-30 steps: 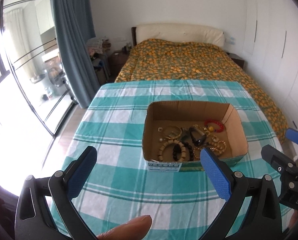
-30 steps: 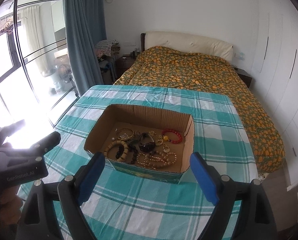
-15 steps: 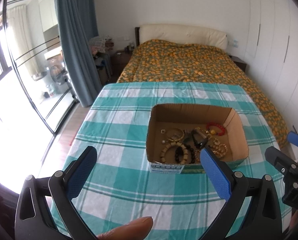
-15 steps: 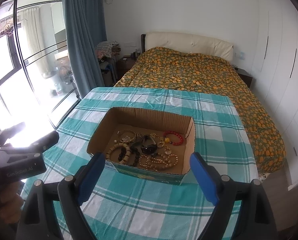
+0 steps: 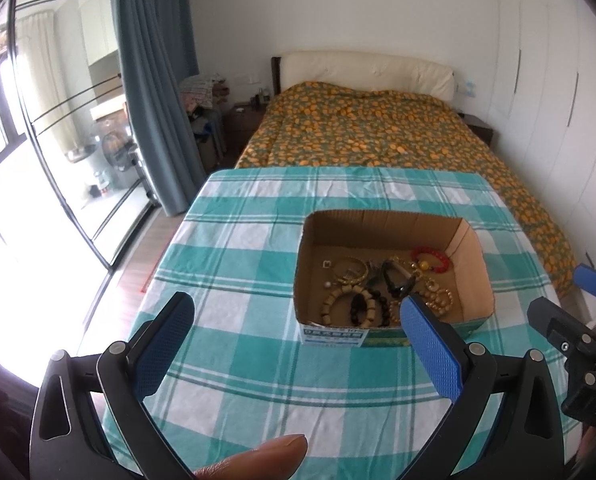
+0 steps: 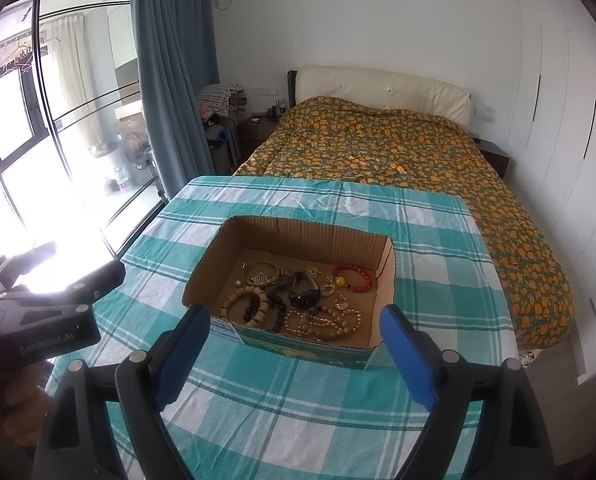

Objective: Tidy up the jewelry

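An open cardboard box sits on a table with a teal checked cloth. Inside lie a red bead bracelet, a black watch, wooden bead bracelets, a dark bead bracelet, gold chains and a tan bead string. My left gripper is open and empty, held short of the box's near left corner. My right gripper is open and empty, just before the box's front wall.
A bed with an orange-patterned cover stands beyond the table. A blue curtain and glass doors are to the left, white wardrobes to the right. A fingertip shows at the bottom.
Both grippers have pulled back and risen a little, so the box looks smaller and farther. Jaws stay open; the jewelry has not moved.
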